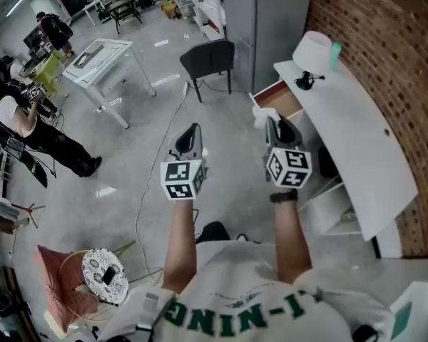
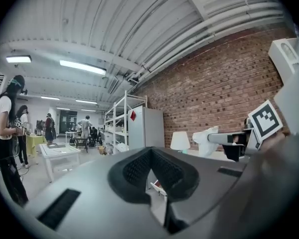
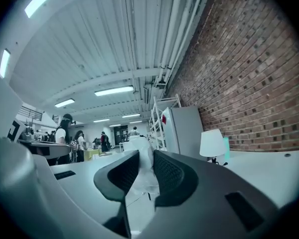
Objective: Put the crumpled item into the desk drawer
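Note:
A white crumpled item is pinched in my right gripper, which is shut on it; in the right gripper view the item fills the gap between the black pads of that gripper. It hangs just in front of the open desk drawer, whose brown inside shows under the white desk. My left gripper is held level to the left over the floor, shut and empty. The left gripper view also shows the crumpled item off to its right.
A white lamp stands on the desk's far end. A dark chair and a grey cabinet lie beyond the drawer. A white table and people are at the left. A cable runs across the floor.

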`<action>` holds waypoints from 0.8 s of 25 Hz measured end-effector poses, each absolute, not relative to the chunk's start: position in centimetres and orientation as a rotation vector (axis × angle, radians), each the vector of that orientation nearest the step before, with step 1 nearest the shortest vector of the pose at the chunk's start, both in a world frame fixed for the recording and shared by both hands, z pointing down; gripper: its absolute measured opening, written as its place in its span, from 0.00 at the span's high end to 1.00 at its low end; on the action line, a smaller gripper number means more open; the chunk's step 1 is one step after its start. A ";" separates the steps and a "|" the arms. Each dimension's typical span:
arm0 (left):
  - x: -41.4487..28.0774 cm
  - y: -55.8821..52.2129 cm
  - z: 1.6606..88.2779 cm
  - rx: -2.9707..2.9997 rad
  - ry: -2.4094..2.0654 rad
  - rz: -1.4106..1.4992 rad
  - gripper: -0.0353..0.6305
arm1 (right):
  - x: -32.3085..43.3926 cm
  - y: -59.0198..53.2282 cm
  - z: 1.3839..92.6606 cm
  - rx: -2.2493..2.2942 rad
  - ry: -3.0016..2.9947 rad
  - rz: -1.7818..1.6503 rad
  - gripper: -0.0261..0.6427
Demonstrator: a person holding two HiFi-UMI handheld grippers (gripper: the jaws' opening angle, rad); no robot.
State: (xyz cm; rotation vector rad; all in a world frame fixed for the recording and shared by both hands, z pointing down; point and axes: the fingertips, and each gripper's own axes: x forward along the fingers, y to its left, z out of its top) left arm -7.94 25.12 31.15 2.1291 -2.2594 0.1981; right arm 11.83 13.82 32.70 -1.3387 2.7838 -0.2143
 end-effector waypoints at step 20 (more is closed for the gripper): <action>-9.4 5.2 31.8 2.363 -2.035 0.186 0.95 | 10.6 -1.0 33.6 -1.474 2.666 -0.313 0.84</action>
